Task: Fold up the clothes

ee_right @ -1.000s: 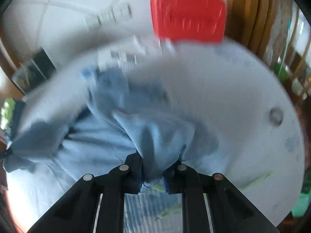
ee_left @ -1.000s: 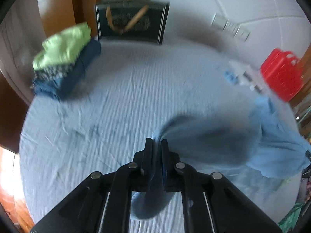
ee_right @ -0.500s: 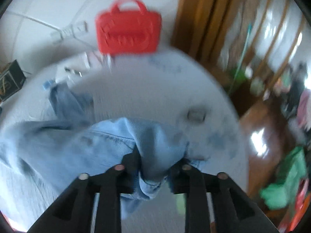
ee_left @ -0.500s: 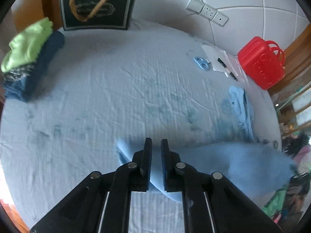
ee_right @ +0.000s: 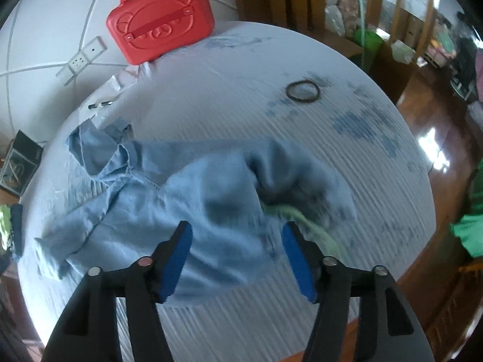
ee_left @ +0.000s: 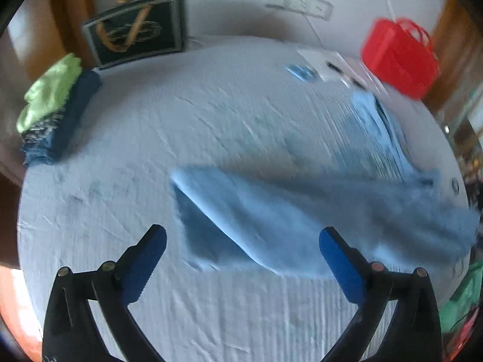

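blue shirt [ee_right: 193,211] lying flat, both jaws spread

I see a soft, matt light-blue cloth garment [ee_right: 193,211] lying past my right tool [ee_right: 237,256], on a ribbed, creased fabric-covered surface [ee_right: 377,211]. Farther ahead sits a glossy, smooth red plastic case [ee_right: 160,27]; right of the tool, the wooden floor [ee_right: 434,126] shines.

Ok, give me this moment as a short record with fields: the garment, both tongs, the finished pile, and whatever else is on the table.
garment: light blue shirt, spread loosely on the table, rumpled, not in either grip
left tongs: open, over the shirt's near edge
right tongs: open, above the shirt
finished pile: folded clothes, green on top, at far left edge
other items: red case, black hair tie, dark gift bag
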A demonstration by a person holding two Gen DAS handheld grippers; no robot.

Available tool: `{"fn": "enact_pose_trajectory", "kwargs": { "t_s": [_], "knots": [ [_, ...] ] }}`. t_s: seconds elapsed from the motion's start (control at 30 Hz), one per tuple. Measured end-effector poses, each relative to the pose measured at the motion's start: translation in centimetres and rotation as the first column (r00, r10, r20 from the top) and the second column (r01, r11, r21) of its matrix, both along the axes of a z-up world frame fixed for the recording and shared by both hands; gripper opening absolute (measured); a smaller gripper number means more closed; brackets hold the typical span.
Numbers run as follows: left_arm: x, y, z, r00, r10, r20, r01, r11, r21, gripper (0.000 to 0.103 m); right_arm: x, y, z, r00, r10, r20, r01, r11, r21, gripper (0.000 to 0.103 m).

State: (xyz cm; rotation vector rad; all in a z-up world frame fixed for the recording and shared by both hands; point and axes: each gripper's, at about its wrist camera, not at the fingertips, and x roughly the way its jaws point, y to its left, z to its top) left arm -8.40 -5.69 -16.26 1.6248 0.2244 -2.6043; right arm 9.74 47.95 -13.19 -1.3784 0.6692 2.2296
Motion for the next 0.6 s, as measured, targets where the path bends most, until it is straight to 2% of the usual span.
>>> {"fn": "enact_pose_trajectory", "kwargs": {
  "t_s": [0.1,0.23,0.3,0.37,0.4,0.47,0.53,0.6],
  "knots": [
    [0.8,4.6,-2.3,0.996,-0.089,0.013,0.09,0.996,-0.028,0.103,1.4,0.3,0.3,0.999,-0.036,-0.015,0.036,0.999,-0.013,0.087],
    [0.0,8.5,-5.9,0.985,-0.157,0.07,0.162,0.985,-0.067,0.101,2.1,0.8,-0.3,0.997,-0.072,-0.023,0.071,0.996,-0.054,0.088],
    [-0.7,9.5,-7.7,0.982,-0.161,0.1,0.171,0.98,-0.1,0.09,1.8,0.9,-1.2,0.997,-0.075,-0.015,0.073,0.994,-0.079,0.094],
    [-1.8,9.5,-8.5,0.983,-0.141,0.121,0.154,0.982,-0.112,0.062,1.5,1.0,-2.1,0.997,-0.077,-0.008,0.076,0.992,-0.104,0.1],
    [-2.5,9.0,-8.6,0.984,-0.122,0.128,0.137,0.984,-0.11,0.057,1.4,1.0,-2.5,0.997,-0.078,-0.004,0.077,0.99,-0.117,0.1],
    [-3.7,8.0,-8.0,0.987,-0.098,0.129,0.109,0.991,-0.079,0.028,1.1,1.2,-3.4,0.997,-0.08,0.004,0.08,0.987,-0.141,0.1],
    [-5.4,6.6,-5.8,0.993,-0.07,0.096,0.075,0.996,-0.047,0.019,0.9,1.3,-4.2,0.997,-0.082,0.012,0.083,0.983,-0.166,0.1],
    [-7.7,4.9,-3.3,0.998,-0.041,0.047,0.042,0.999,-0.024,0.019,-0.3,0.9,-5.0,0.998,-0.062,0.024,0.065,0.986,-0.157,0.1]
  ]
}}
